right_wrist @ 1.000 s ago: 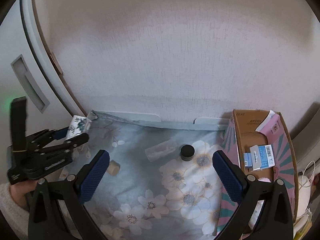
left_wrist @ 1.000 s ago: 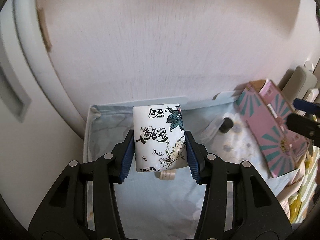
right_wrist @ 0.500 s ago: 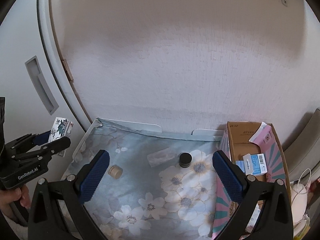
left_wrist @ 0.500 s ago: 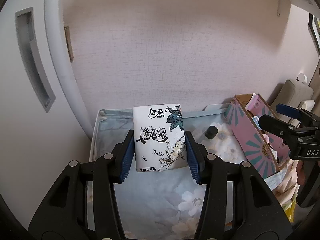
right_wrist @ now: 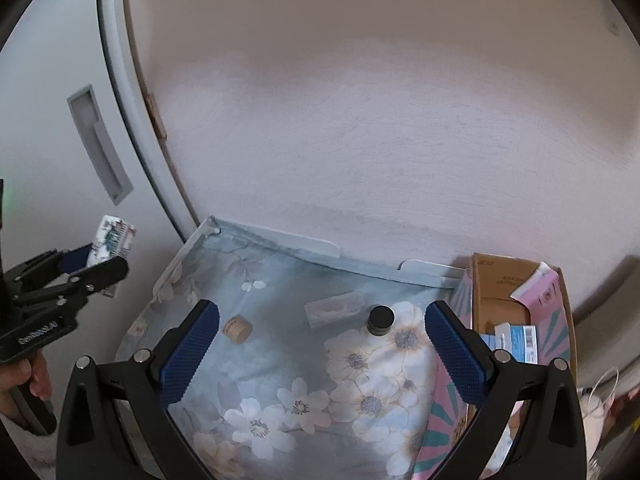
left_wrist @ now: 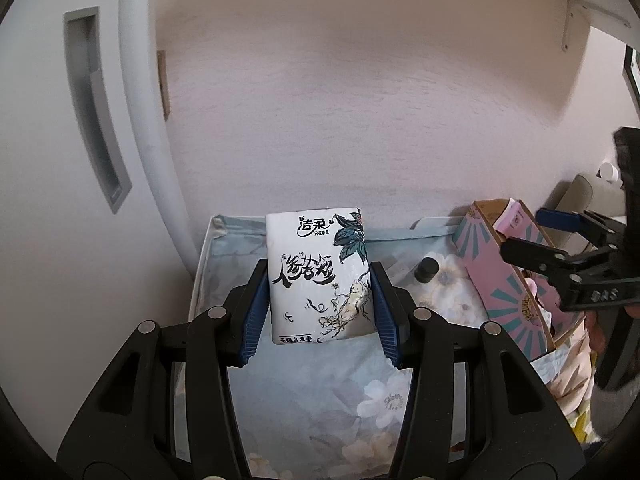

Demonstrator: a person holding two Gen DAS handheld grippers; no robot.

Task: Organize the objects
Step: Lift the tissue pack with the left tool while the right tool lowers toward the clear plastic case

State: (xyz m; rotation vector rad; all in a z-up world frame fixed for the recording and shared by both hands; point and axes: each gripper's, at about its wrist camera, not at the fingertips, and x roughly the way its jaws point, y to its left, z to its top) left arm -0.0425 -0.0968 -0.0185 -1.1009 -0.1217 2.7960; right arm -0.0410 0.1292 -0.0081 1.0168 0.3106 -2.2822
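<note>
In the left wrist view, the left hand-held gripper (left_wrist: 320, 304) clamps the tissue pack (left_wrist: 318, 274) between its blue pads exactly as it did a second ago, but the scene behind has shifted: the pack has been carried up and back from the table (left_wrist: 320, 392), whose floral cloth now sits lower and further off, and the right hand-held gripper (left_wrist: 536, 236) has come into sight over the pink cardboard box (left_wrist: 500, 276). In the right wrist view, the right hand-held gripper (right_wrist: 320, 340) hangs wide open and empty above the cloth, with the black cap (right_wrist: 380, 319) and cork (right_wrist: 237, 329) lying between its fingers; the pack (right_wrist: 111, 246) is held off the table's left edge. The pick-up looks complete, so the box is probably its destination.
</note>
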